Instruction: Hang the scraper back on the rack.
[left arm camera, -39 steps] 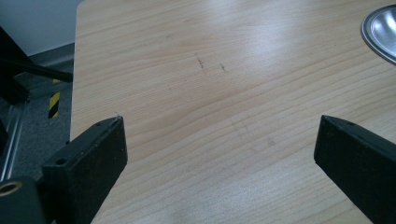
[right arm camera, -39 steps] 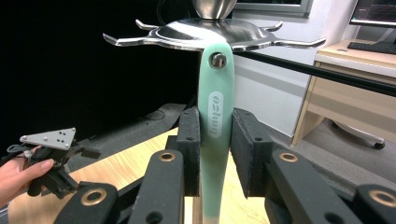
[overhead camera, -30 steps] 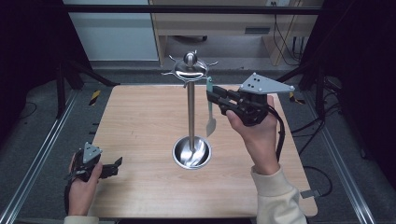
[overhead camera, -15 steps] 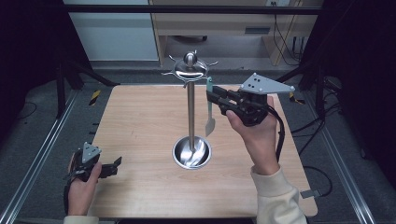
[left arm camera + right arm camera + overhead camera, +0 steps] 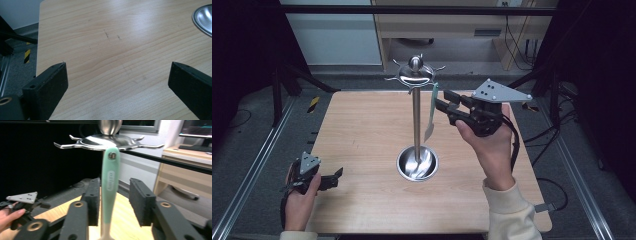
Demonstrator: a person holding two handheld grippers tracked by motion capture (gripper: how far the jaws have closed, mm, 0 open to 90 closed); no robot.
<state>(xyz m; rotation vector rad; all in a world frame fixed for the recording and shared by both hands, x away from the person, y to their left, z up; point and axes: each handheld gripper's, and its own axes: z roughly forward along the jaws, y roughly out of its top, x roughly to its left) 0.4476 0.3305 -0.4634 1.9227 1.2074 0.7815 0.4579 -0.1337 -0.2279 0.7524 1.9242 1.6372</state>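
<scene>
Right tongs [image 5: 443,106] sit raised beside the top of the steel rack [image 5: 416,120], their jaws spread around a mint-handled utensil [image 5: 431,111]; in the right gripper view the left jaw lies against or just beside the handle [image 5: 110,185] and the right jaw stands clear of it; the utensil hangs upright from a hook under the rack's top disc [image 5: 110,142], on the right side of the pole; the rack's round base [image 5: 417,164] rests on the table [image 5: 362,130]; left tongs [image 5: 335,176], held low near the table's edge and well left of the rack's base, are spread wide with nothing between them.
</scene>
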